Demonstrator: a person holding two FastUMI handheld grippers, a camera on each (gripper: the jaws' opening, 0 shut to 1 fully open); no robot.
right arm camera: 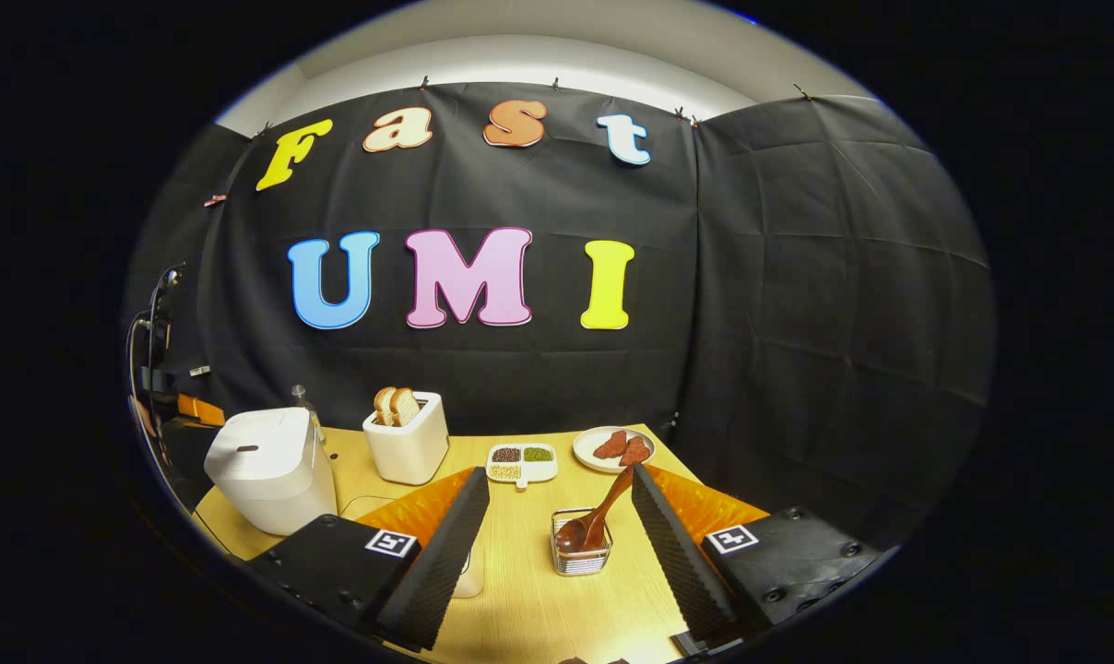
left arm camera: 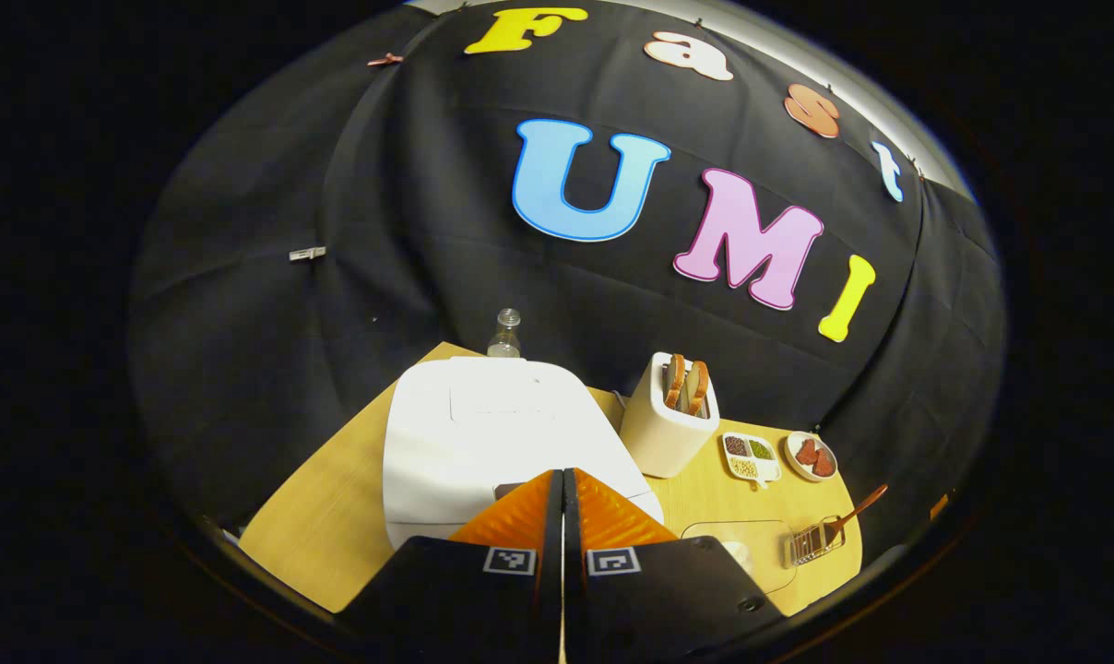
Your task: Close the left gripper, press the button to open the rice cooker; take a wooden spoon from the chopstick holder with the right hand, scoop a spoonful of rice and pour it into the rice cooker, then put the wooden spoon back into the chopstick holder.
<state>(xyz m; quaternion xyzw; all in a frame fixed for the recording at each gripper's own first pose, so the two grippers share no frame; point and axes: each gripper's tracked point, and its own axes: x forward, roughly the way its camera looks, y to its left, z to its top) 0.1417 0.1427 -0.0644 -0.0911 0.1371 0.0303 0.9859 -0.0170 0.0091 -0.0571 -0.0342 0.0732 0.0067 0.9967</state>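
Your left gripper point(left arm camera: 562, 516), fingers pressed together, nears rice cooker point(left arm camera: 483, 433) at 12; next: press btn; right gripper point(right arm camera: 557, 526) spread

I can read no text, brand or number anywhere on the table or the appliances. The only signs I make out are square black-and-white coded markers, one on each finger block of both grippers, carrying no legible characters.
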